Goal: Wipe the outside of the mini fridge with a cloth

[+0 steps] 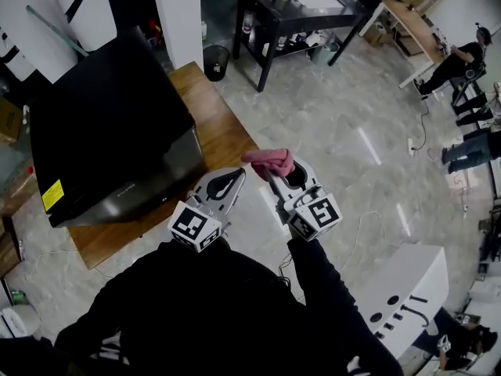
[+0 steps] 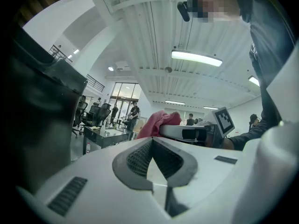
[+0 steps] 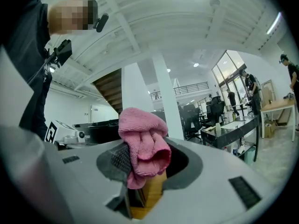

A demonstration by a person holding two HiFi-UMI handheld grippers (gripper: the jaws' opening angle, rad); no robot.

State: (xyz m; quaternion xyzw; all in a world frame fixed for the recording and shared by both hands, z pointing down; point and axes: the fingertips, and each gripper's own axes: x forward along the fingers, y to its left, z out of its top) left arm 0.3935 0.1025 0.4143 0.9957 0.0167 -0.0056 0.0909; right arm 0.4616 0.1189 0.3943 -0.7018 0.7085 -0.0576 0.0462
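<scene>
Since the big black mini fridge [image 1: 109, 139] stands on a small wooden table [image 1: 225, 135], a hard push could slide it. It looks shiny, with a yellow sticker [image 1: 52, 195]. Beside it, the left gripper [image 1: 228, 184] is pinched closed and empty. The right gripper [image 1: 282, 174] pinches a bunched pink cloth [image 1: 269, 161], not touching the fridge.

This is a large open-plan office or lab hall. A pale marble-look floor [image 1: 329, 124] runs between black desks [image 1: 297, 14] and a wooden desk [image 1: 415, 22] at the far right, where a person [image 1: 458, 59] sits. Office chairs [image 2: 88, 115] stand around a far table. White pillars [image 3: 166, 97], a railed mezzanine [image 3: 191, 87], tall windows [image 3: 229, 66] and strip lights [image 2: 196, 57] on a high ribbed ceiling complete it.
</scene>
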